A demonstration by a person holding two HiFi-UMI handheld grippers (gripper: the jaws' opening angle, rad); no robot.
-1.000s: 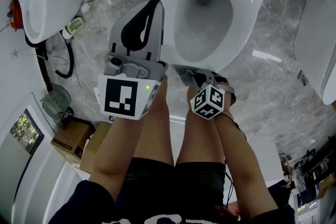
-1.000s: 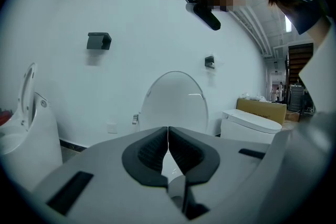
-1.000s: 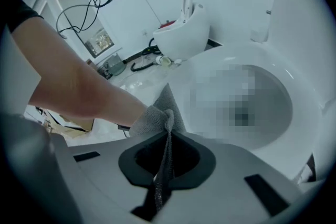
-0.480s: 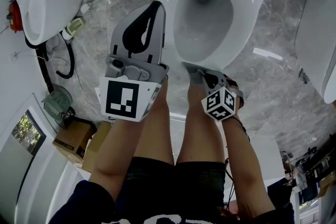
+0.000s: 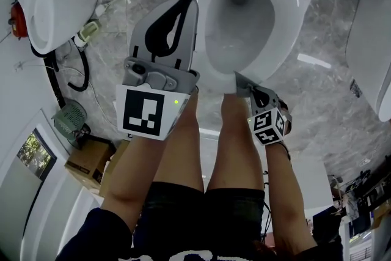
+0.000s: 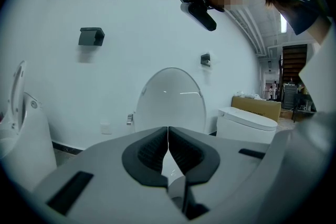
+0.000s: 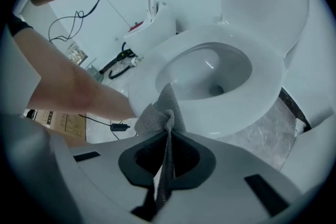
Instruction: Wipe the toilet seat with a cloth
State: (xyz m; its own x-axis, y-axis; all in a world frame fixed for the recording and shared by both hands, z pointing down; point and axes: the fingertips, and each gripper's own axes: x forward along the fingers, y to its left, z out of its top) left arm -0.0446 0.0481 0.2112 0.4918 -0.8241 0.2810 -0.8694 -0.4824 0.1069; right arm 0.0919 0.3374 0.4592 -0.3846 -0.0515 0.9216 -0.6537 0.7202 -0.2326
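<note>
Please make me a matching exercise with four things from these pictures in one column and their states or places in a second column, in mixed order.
Column A
1. left gripper
2. right gripper
3. cloth
4. toilet lid

Column B
a. raised upright
b. shut, with nothing between the jaws
c. shut on the cloth
d. grey, at the front rim of the toilet seat

Right pairs: 1-b, 2-c, 3-d, 4-a

Right hand-held gripper at toilet seat front
</note>
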